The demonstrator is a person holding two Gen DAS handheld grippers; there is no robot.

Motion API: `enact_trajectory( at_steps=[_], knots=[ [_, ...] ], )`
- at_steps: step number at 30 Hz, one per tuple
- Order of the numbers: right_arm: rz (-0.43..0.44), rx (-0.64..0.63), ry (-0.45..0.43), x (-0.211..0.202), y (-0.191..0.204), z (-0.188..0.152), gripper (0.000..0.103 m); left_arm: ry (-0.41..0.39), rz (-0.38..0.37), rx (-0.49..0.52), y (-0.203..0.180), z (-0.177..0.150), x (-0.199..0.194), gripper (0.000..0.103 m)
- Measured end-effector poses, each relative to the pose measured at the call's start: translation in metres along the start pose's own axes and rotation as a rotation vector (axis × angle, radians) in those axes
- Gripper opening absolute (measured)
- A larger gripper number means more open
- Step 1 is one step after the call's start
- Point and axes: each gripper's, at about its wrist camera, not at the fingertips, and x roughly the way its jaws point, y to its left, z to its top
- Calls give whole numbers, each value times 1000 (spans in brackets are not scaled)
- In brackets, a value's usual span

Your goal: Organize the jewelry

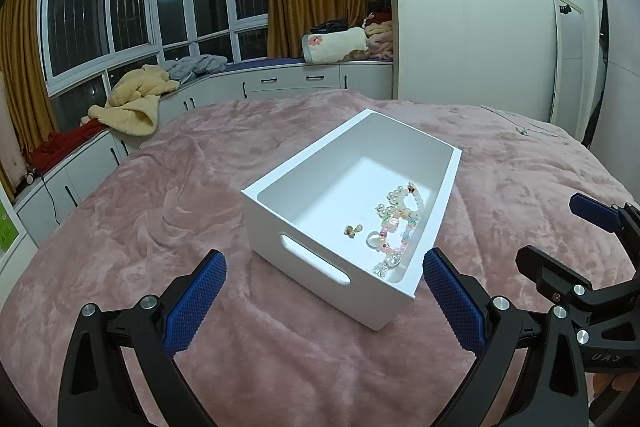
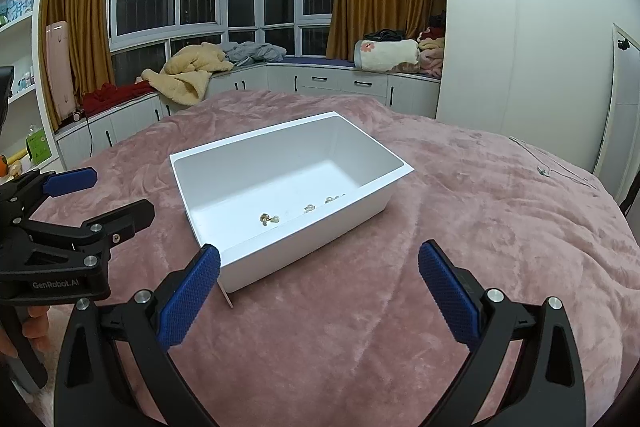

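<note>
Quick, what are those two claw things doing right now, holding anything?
Left gripper: open, holding nothing.
Right gripper: open, holding nothing.

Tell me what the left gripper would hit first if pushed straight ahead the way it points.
Most likely the white storage box: its near handle wall sits between the open left gripper fingers' line, just ahead on the pink blanket. Depth is uncertain.
</note>
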Motion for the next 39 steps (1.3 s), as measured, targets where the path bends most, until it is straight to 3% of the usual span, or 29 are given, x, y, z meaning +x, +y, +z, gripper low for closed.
enact_trajectory(
  at_steps=[19,39],
  knots=[
    [5,3,-10,-2,-1,-2,98,-4,7,0,-2,1,0,100],
    [10,3,-56,-9,0,-1,98,-73,-14,-5,-3,2,-9,100]
  ],
)
